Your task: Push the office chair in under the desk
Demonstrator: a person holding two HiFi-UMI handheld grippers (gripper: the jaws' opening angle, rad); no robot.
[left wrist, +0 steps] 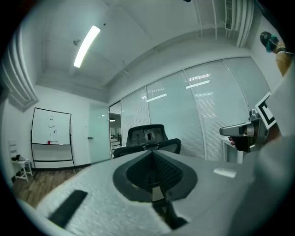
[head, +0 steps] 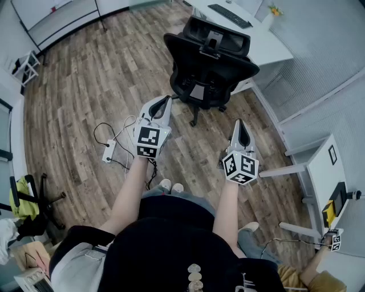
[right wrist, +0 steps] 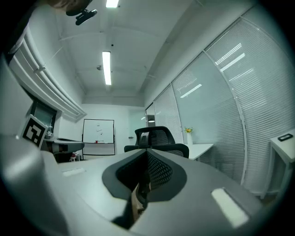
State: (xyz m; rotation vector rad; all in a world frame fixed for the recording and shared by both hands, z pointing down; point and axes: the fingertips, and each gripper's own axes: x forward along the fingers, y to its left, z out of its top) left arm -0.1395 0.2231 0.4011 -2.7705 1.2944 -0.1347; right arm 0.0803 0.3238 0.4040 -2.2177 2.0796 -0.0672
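Open floor [head: 191,151] toward office chair [head: 208,63]

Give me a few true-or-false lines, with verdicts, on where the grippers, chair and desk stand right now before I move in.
1. The left hand-held gripper and the right hand-held gripper are both shut and empty. True.
2. The left hand-held gripper touches the office chair. False: wooden floor shows between them.
3. A keyboard lies on the white desk. True.
4. The office chair is red. False: it is black.
5. The power strip lies on the white desk. False: it lies on the wooden floor.
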